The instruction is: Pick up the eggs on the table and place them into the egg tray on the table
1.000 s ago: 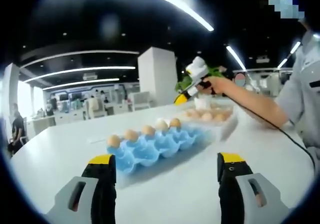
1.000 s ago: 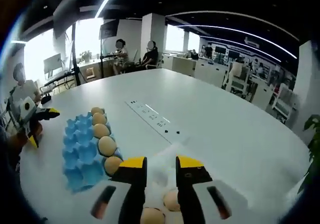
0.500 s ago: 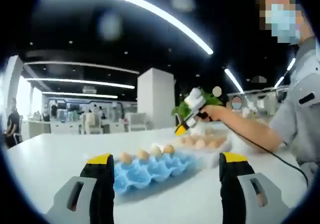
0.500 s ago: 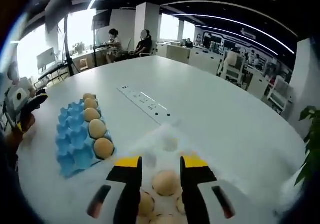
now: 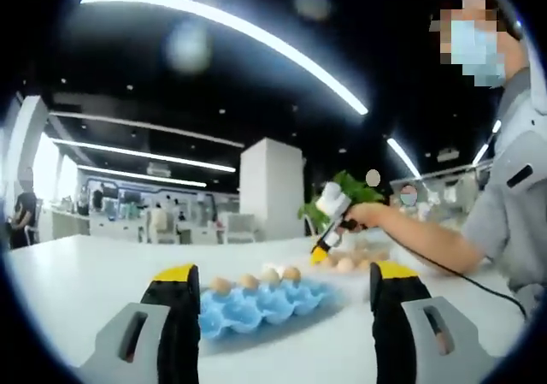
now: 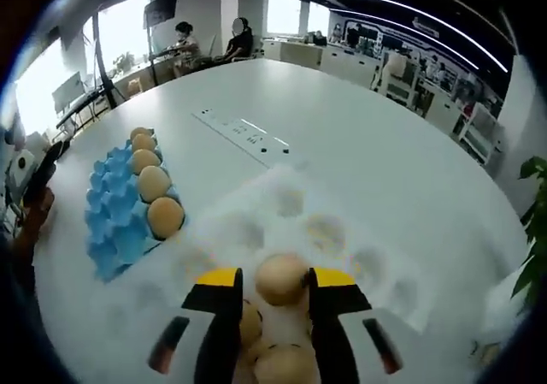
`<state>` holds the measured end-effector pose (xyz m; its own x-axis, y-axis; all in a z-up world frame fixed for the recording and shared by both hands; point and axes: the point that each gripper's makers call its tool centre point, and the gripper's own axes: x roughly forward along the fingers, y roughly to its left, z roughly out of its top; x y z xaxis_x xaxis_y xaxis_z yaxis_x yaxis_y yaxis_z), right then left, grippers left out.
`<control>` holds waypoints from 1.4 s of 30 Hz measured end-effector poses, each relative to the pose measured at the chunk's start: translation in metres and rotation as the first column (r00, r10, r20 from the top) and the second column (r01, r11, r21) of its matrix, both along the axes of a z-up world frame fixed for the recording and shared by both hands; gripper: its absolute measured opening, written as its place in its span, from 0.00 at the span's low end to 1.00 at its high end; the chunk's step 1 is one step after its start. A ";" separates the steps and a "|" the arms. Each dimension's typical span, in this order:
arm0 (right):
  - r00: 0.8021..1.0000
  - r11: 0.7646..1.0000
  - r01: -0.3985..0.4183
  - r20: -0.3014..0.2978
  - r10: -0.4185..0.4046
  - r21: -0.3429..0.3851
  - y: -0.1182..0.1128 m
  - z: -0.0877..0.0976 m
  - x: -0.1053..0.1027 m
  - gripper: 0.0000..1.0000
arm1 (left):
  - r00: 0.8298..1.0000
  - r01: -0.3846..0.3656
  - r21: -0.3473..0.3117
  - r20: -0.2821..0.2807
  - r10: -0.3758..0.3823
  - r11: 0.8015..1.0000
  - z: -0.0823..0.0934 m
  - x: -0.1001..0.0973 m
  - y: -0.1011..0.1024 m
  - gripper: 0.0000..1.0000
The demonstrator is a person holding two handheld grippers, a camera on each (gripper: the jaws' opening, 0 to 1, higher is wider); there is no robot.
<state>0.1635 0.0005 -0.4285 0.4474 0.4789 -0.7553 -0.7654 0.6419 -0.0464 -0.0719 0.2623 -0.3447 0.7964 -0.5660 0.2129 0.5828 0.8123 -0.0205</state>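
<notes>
Left gripper view: we see our left gripper (image 5: 286, 311) held low over the white desk (image 5: 77, 264), its fingers (image 5: 175, 316) spread wide with nothing between them. Between and beyond them lies the blue egg tray (image 5: 261, 303), with four brown eggs (image 5: 256, 280) in a row along its far edge. To the right of it a person's hand (image 5: 363, 217) holds the right gripper (image 5: 329, 221) tilted down over more eggs on the desk; a grey sleeve (image 5: 513, 213) fills the right side. In the right gripper view, the blue egg tray (image 6: 115, 221) sits at the left with its four eggs (image 6: 154, 183) along its right edge, and a strip of sockets (image 6: 244, 136) is set into the desk past it. Just right of the blue tray lies a clear egg tray (image 6: 342, 239). The right gripper (image 6: 278, 286) stands over its near end, fingers (image 6: 218, 303) closely flanking an egg (image 6: 282, 277); we cannot tell whether they press on it.
</notes>
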 end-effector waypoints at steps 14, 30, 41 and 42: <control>0.999 0.999 0.034 -0.027 -0.033 0.041 -0.002 -0.002 0.001 0.30 | 1.000 0.008 0.016 -0.003 -0.008 1.000 0.000 -0.002 -0.006 0.81; 0.999 0.998 -0.008 0.034 0.010 -0.067 0.000 0.000 0.000 0.25 | 1.000 0.000 0.034 -0.001 0.000 0.999 -0.001 -0.002 -0.004 0.77; 0.998 0.994 -0.020 0.054 0.025 -0.104 0.002 0.002 0.000 0.25 | 1.000 -0.011 0.044 -0.006 0.011 0.999 -0.002 -0.002 -0.001 0.76; 0.998 0.994 -0.022 0.058 0.029 -0.108 0.002 0.003 0.001 0.25 | 1.000 -0.012 0.043 -0.007 0.012 0.999 -0.002 -0.002 -0.001 0.76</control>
<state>0.1644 0.0025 -0.4258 0.4813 0.4087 -0.7754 -0.7754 0.6110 -0.1593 -0.0742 0.2615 -0.3463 0.8045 -0.5651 0.1831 0.5731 0.8194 0.0106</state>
